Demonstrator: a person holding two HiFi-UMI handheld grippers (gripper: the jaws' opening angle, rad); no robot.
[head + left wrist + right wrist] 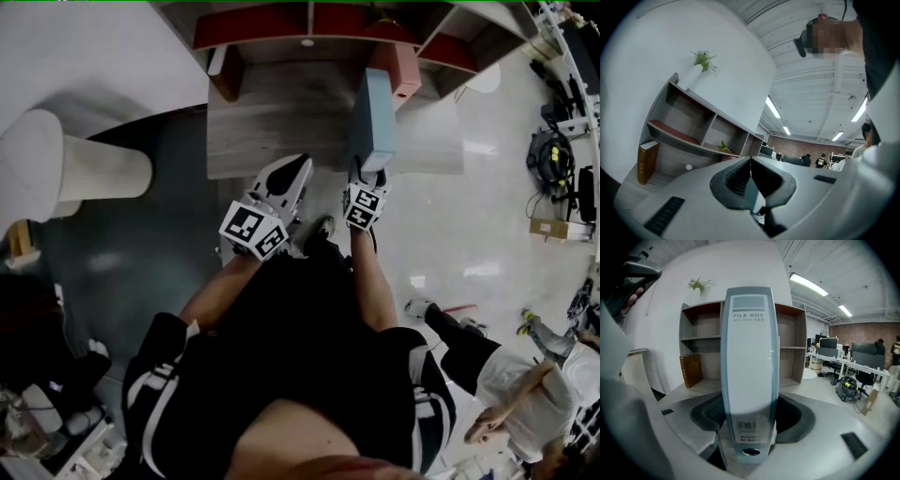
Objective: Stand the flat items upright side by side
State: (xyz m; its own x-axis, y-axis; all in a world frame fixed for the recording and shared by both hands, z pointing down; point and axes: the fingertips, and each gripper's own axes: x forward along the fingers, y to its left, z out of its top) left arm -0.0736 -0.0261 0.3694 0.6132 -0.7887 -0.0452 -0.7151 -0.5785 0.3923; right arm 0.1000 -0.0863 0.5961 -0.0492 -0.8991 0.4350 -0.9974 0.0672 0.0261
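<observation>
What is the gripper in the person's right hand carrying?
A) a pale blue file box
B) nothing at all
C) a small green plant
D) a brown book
A: in the right gripper view the file box, lettered FILE BOX on its spine, stands upright between the jaws of the right gripper, which are closed against its sides.

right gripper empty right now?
No: the right gripper has its jaws clamped on the two sides of a blue-grey file box, whose spine stands upright between them.
</observation>
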